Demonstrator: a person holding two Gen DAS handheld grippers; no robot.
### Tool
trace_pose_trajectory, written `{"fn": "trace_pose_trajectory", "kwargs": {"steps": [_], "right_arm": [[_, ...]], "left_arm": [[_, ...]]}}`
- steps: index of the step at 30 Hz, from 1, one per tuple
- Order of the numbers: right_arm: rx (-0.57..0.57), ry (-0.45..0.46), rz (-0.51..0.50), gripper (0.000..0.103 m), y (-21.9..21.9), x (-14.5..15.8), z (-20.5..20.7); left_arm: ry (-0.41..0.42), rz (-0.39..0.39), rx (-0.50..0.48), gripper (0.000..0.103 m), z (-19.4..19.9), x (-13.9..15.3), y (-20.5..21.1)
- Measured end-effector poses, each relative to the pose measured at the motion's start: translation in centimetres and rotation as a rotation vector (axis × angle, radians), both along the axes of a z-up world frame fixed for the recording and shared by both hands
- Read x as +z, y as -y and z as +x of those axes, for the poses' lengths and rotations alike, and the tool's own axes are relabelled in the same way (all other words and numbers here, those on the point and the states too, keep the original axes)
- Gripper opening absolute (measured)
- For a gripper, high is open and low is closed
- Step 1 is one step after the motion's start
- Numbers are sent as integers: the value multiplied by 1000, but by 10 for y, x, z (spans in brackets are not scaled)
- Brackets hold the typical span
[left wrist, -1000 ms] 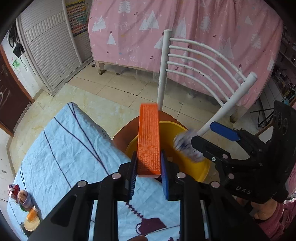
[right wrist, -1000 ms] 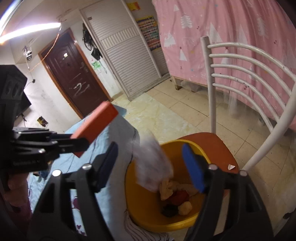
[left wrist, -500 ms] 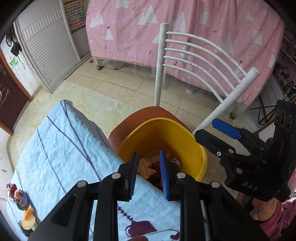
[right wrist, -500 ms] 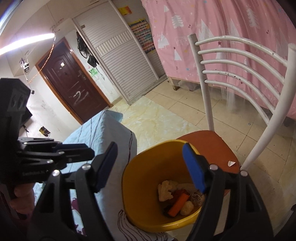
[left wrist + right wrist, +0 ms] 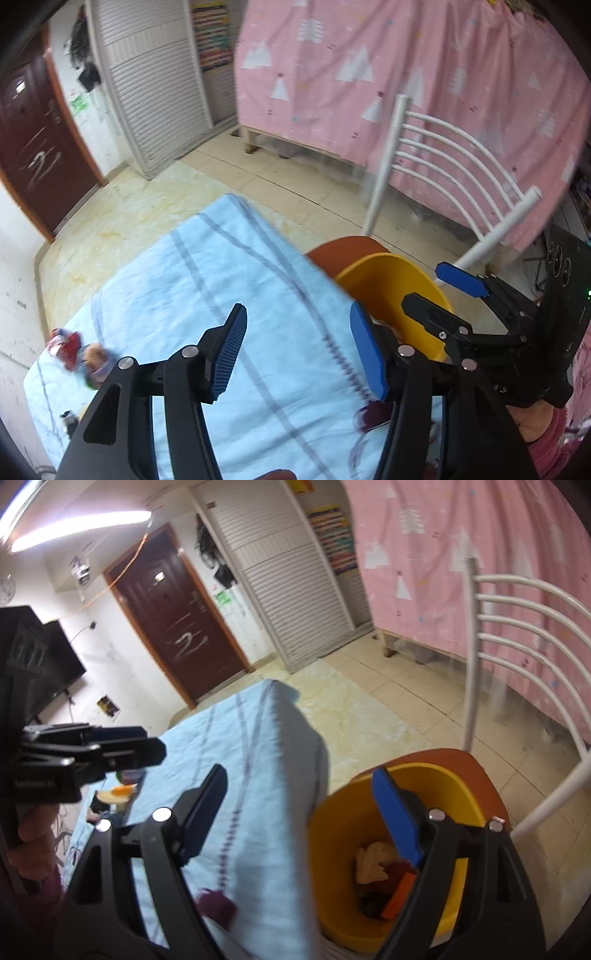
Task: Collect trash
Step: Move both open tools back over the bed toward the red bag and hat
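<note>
Covering the table, light blue cloth [image 5: 207,280] with dark stripes. Beside its edge, white slat-back chair [image 5: 454,177] with brown seat; on that seat, yellow bin [image 5: 436,786]. Inside the bin, orange block [image 5: 400,893], pale crumpled scrap [image 5: 371,864], darker bits, blurred. Above the cloth, left gripper [image 5: 299,354], jaws wide apart, nothing between. Over the bin's near rim, right gripper [image 5: 299,816], jaws likewise spread, empty. At the cloth's far end, small wrappers [image 5: 68,345], blurred.
</note>
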State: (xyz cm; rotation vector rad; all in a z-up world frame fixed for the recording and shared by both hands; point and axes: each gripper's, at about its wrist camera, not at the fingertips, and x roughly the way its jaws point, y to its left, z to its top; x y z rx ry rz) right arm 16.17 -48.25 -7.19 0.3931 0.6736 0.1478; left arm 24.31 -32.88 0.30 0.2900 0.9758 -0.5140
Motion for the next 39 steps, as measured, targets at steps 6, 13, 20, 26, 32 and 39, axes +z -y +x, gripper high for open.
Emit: {"fn": "trace_pose_trajectory", "kwargs": {"steps": [6, 13, 20, 26, 32, 39], "right_arm": [[71, -1, -37, 79, -45, 11, 18], [150, -3, -85, 84, -94, 20, 36], [213, -6, -128, 84, -139, 26, 48], [258, -21, -158, 84, -174, 27, 65], [316, -34, -188, 84, -211, 24, 85], [387, -49, -216, 84, -251, 20, 106]], "left_arm": [[20, -16, 80, 52, 14, 9, -56], [41, -35, 162, 57, 27, 14, -114], [50, -15, 250, 59, 46, 12, -169], [42, 2, 336, 60, 70, 6, -219], [-11, -8, 422, 60, 101, -8, -264], [-105, -39, 497, 60, 129, -37, -297]]}}
